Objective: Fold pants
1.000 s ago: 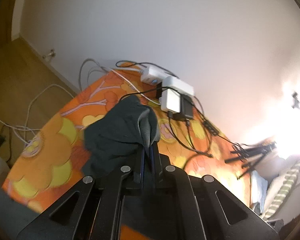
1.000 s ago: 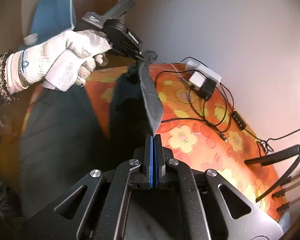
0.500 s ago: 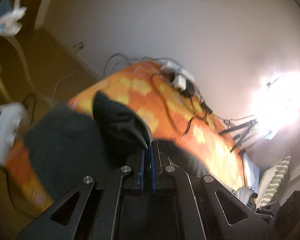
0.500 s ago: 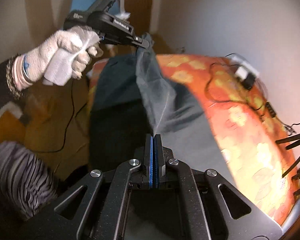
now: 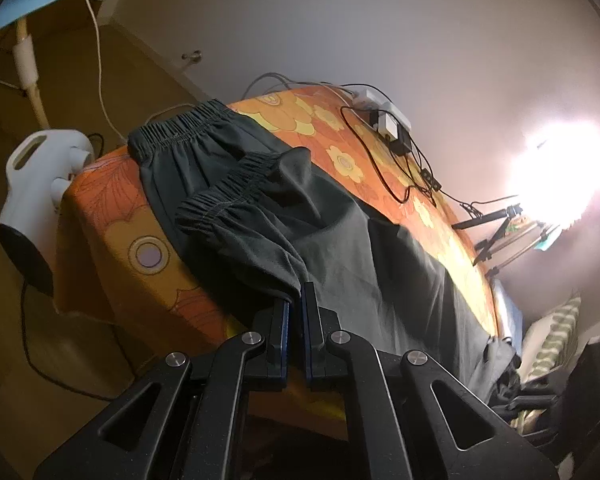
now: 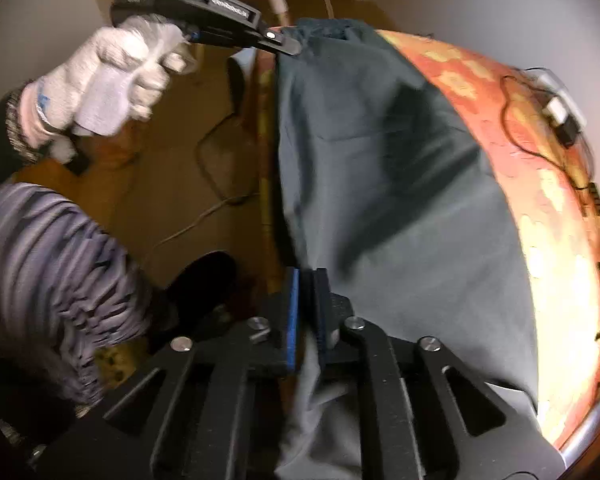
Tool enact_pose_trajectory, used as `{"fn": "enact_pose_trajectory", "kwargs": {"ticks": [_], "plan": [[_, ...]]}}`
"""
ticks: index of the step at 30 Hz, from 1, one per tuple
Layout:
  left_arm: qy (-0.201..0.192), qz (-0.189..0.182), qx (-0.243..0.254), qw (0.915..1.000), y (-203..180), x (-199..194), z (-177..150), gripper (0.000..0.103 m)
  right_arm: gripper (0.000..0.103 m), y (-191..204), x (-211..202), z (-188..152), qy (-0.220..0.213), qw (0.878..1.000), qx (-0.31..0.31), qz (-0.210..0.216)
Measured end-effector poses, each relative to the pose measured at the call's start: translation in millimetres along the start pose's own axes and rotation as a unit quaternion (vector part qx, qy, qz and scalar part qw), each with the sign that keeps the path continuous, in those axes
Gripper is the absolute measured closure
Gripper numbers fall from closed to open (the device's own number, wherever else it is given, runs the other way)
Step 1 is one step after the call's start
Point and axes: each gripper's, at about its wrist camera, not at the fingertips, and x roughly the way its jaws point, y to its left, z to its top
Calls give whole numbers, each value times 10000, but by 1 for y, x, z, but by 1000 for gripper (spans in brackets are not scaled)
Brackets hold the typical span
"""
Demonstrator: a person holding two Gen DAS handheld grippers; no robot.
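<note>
Pinching pants [image 5: 340, 240] between both jaws

The pants [image 5: 340, 248], bunched high over the bed [image 5: 112, 216] a second ago, are now spreading flat along it (waistband showing), as both tools, left [image 5: 296, 300] and right [image 6: 306, 280], are pulling back toward its near edge.

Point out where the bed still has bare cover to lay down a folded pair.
Bare cover: the orange strip between the dark pants and the chargers and cables, and the corner left of the waistband. The wall side is crowded with cables.
</note>
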Motion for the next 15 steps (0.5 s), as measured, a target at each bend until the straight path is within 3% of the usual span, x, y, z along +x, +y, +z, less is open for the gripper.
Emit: {"fn": "enact_pose_trajectory", "kwargs": {"ticks": [3,5,8,12,15], "plan": [[61,-47,32,10000,7,-3,-4,95,77,-6,-18,17,-118,9988,58,466],[140,-59,-30,9999,13,-3,-5,84,60,-14,-34,35,-377,9973,16,633],[153,-27,-81,9998,21,-8,-6,72,59,-36,-46,68,-744,9942,163,763],[91,-42,-205,9997,34,-13,-2,72,59,-66,-40,117,-1078,9909,419,694],[96,-98,-385,9992,42,-11,2,72,59,-83,-12,159,-1116,9894,595,708]]}}
